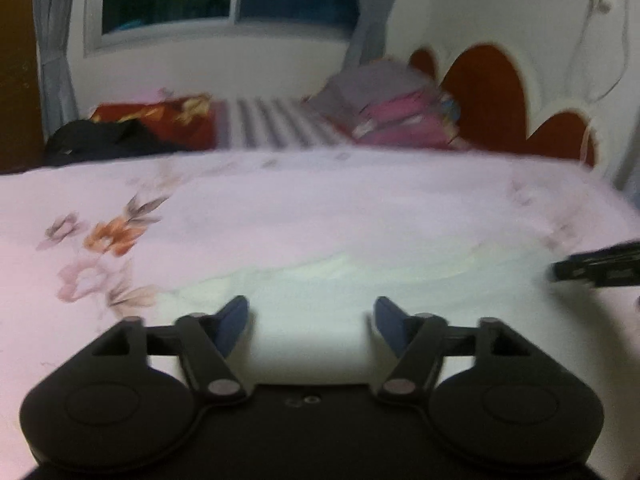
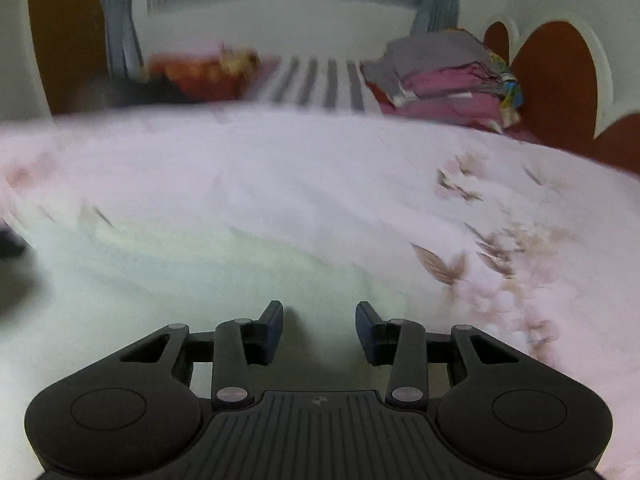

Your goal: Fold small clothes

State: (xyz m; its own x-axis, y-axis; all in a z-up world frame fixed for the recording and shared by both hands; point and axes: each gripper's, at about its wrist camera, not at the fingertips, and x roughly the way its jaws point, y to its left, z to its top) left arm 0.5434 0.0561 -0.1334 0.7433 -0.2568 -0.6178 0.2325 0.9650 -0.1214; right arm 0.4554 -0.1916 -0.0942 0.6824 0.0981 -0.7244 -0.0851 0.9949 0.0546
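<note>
White garment (image 1: 320, 280) lies flat on the floral bedsheet (image 1: 280, 208), and I hold both the left gripper (image 1: 312, 312) and right gripper (image 2: 319, 316) empty and parted above it, ready to pinch its edge.

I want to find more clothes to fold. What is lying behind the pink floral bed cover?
Behind the floral bed cover sit a stack of folded clothes, a striped sheet and dark clothing. What lies under the stack is covered.

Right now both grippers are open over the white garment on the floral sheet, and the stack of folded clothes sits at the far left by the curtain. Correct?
Not quite. The stack of folded clothes sits at the far right, by the headboard, as the right wrist view shows. The rest holds.
</note>
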